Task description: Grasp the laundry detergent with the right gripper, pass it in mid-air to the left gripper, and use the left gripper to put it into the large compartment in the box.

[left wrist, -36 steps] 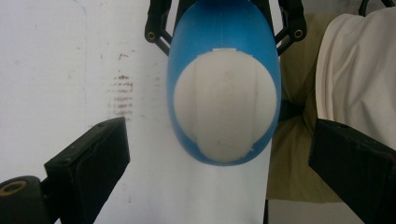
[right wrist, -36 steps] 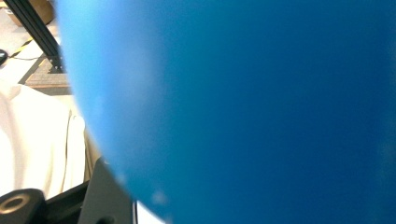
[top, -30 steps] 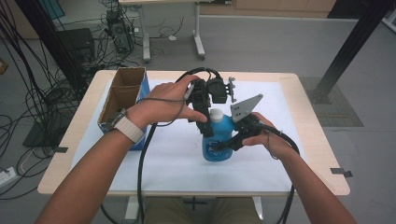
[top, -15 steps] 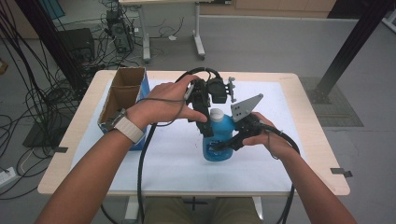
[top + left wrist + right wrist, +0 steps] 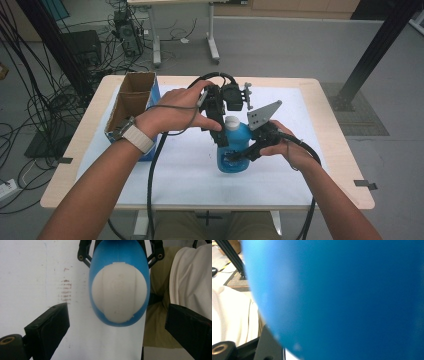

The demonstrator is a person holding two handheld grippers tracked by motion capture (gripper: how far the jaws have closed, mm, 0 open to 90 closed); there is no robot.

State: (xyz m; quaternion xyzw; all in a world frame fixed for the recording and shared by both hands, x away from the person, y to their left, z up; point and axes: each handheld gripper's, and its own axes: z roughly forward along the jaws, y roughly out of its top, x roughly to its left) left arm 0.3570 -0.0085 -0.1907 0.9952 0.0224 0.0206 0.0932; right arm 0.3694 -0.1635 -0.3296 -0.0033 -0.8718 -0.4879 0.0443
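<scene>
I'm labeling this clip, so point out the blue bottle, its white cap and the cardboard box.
blue bottle (image 5: 234,159): high view, lower body.
white cap (image 5: 119,293): left gripper view, top face.
cardboard box (image 5: 131,103): high view, inner wall.

cardboard box (image 5: 131,102): open, table's left edge | white mat (image 5: 185,175): covers wooden table (image 5: 340,150) | cables (image 5: 35,100): floor, left

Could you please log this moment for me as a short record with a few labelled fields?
surface: white mat on a wooden table
main item: blue bottle with a white cap, standing upright
left gripper: above the cap, jaws open either side of it, not touching
right gripper: clamped on the bottle's lower body
other item: open cardboard box at the table's left edge
</scene>
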